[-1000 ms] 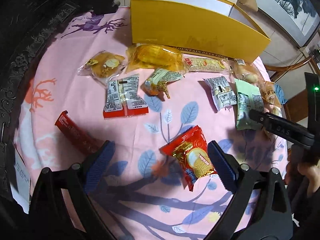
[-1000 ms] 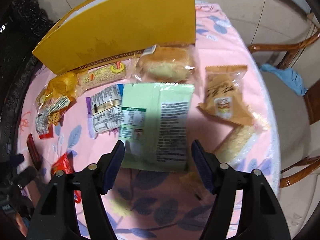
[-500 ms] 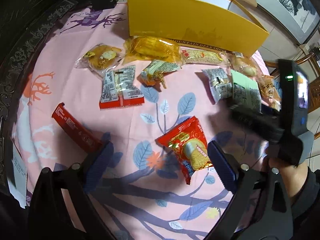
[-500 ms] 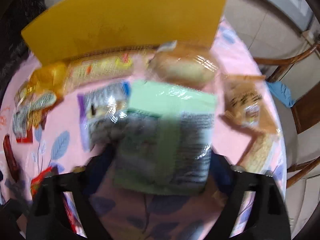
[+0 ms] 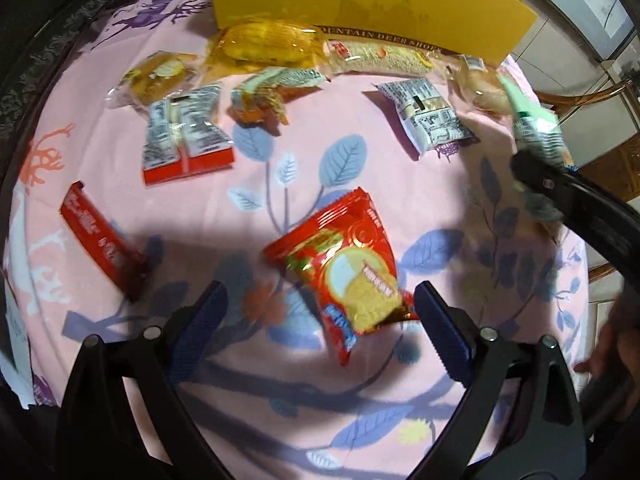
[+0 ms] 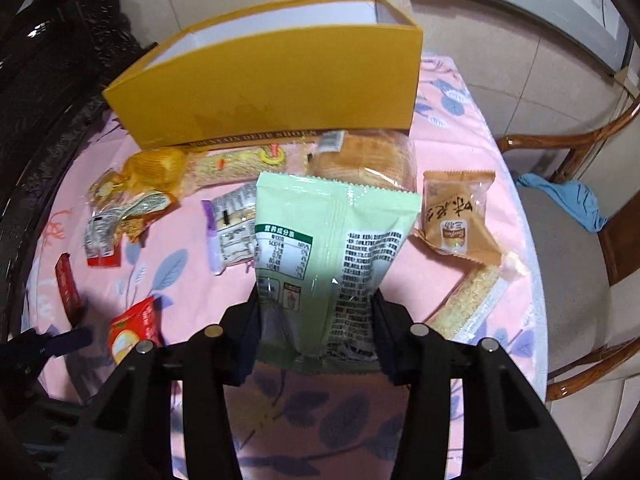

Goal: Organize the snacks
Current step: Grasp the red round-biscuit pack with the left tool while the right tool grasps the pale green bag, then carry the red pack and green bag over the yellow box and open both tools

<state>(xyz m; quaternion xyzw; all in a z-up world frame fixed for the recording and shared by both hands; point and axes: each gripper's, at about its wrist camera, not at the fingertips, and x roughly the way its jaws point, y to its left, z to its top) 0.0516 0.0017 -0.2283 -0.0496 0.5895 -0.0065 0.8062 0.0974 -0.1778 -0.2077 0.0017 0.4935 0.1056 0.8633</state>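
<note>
Right gripper (image 6: 316,320): clamped on the green packet (image 6: 332,248), jaws just closed; packet lifted, long axis pointing away.
Yellow box (image 6: 272,92): straight ahead, open-topped, bread (image 6: 372,156) between.
Left gripper (image 5: 320,320): jaws apart, straddling the red packet (image 5: 344,272) on the worktop (image 5: 472,208).

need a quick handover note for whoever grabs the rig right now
Right gripper: jaws have just closed on the green packet, lifted off the pink cloth.
Left gripper: open, low over the red snack packet, not gripping.
Yellow box stands open at the back of the table; no snack seen inside.
Left: box the green packet, then the red one and the remaining snacks on the cloth.
</note>
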